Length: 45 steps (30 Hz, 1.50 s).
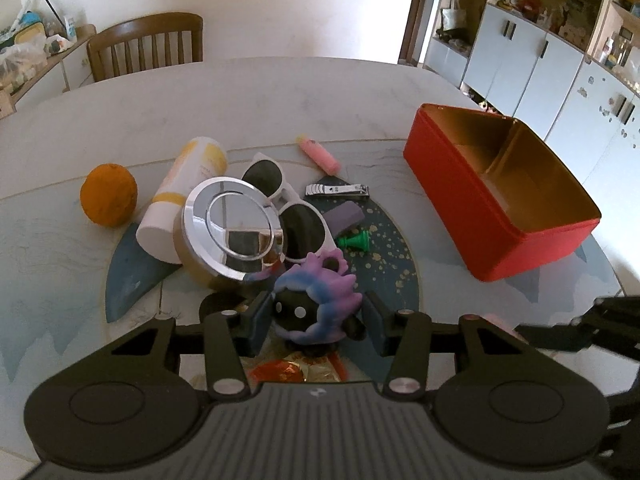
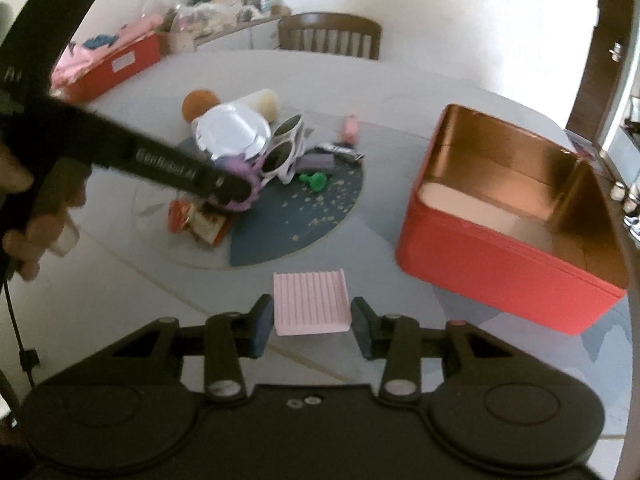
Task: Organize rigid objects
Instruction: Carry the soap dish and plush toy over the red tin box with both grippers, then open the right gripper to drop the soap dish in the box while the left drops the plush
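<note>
The left hand-held gripper [image 1: 312, 322] is clamped on a purple-and-blue toy [image 1: 316, 304] with a black face, its pads pressing the toy's sides just above the table [image 1: 280, 92]. The right hand-held gripper [image 2: 308, 322] is clamped on a pink ribbed block [image 2: 310, 304], held over the table's near edge. Behind the toy lies a heap: a chrome-lidded jar [image 1: 234, 228], white sunglasses [image 1: 288, 204], a yellow-and-white tube [image 1: 188, 192] and an orange [image 1: 108, 194]. Farther back sit nail clippers [image 1: 336, 191], a purple block [image 1: 344, 216], a green chess piece [image 1: 354, 240] and a pink lighter [image 1: 318, 154]. A red tin [image 1: 472, 204] with a gold interior stands open to the right, well apart from the heap. A hand [image 2: 36, 216] grips the left handle.
</note>
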### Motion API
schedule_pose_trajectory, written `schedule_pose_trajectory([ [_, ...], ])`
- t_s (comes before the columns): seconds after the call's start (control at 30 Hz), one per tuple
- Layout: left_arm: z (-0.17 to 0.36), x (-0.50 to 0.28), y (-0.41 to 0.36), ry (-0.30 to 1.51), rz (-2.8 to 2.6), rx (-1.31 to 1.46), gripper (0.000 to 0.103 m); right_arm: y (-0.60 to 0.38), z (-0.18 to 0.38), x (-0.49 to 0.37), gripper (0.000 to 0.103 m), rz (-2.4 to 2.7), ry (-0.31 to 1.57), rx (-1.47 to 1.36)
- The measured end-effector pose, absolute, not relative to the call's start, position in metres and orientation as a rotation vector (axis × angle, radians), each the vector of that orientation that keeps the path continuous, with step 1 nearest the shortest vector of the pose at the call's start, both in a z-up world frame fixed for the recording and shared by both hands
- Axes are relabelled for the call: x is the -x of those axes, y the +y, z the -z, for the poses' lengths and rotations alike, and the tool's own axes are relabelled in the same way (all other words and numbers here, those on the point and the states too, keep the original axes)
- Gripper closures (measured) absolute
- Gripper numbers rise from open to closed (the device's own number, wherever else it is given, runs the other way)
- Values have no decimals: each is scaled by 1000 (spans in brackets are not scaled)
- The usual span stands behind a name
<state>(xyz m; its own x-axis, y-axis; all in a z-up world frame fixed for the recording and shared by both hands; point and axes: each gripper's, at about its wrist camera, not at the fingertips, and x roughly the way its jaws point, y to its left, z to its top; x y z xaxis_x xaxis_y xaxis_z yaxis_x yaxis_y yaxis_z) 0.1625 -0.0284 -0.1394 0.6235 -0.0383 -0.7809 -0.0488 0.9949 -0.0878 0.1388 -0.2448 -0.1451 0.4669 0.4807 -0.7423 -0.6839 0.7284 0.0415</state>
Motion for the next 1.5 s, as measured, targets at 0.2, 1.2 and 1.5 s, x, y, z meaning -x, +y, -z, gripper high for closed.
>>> schedule_pose_trajectory([
  [0.2,135,-154,-26,892,1,104,56,-257,128,-140,63,-673,788,217],
  [1.2,52,-208,-104,769,224,1,56,-326,80,-206,62,-452,684,153],
  [1.5,67,-269,-155,809,267,-63,56,-339,100,-236,63,-452,746,193],
])
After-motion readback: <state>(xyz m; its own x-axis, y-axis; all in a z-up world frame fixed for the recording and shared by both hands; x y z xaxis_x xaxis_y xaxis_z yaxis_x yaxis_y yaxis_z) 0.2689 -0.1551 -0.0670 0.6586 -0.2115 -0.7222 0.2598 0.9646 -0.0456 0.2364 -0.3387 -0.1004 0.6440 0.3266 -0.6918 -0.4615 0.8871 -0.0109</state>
